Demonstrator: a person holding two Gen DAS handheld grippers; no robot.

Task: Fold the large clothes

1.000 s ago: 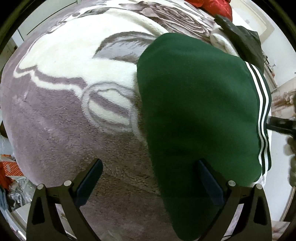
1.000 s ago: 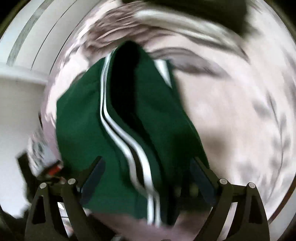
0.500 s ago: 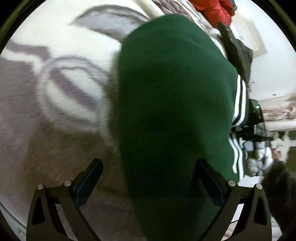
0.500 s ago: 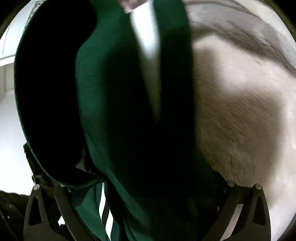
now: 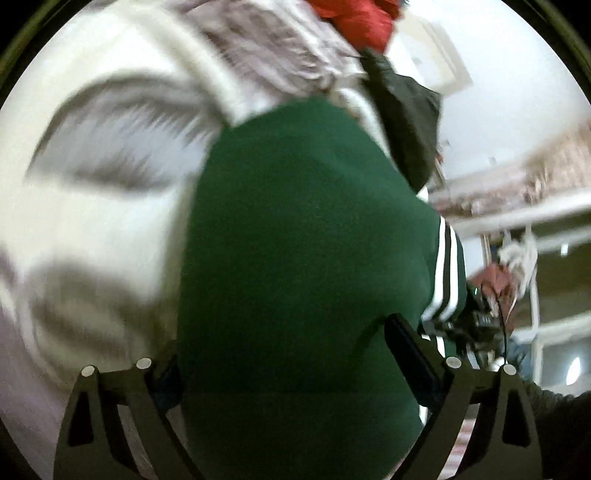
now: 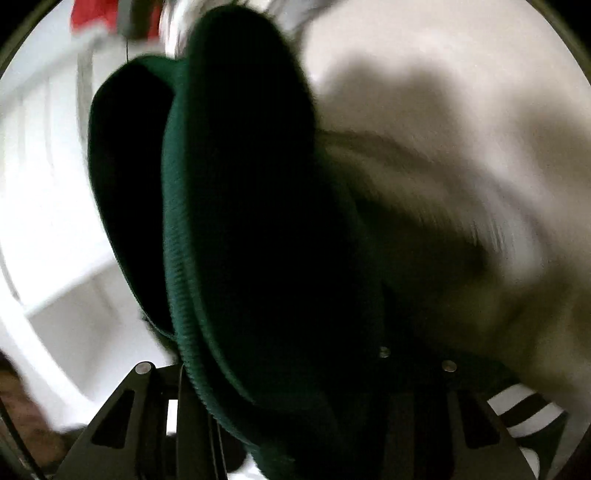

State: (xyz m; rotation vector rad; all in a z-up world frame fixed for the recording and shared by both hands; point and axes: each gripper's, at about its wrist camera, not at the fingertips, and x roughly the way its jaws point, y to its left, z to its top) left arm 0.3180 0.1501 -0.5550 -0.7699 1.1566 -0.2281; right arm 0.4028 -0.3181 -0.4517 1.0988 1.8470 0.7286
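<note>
A dark green garment with white stripes down its side lies folded on the plush blanket. My left gripper is low over its near end, its jaws wide apart, and the cloth bulges up between them and hides the left pad. In the right wrist view the same garment fills the middle, its ribbed hem hanging close to the lens. My right gripper has narrowed around a thick bunch of that cloth; its fingertips are hidden by it.
The blanket is cream and mauve with a large pattern. A red garment and a dark one lie at the far edge. White walls, shelves and clutter lie past the bed at right.
My left gripper has moved forward over the green garment, which now lies between its jaws. My right gripper has moved in close and its jaws have narrowed on the cloth, which has lifted.
</note>
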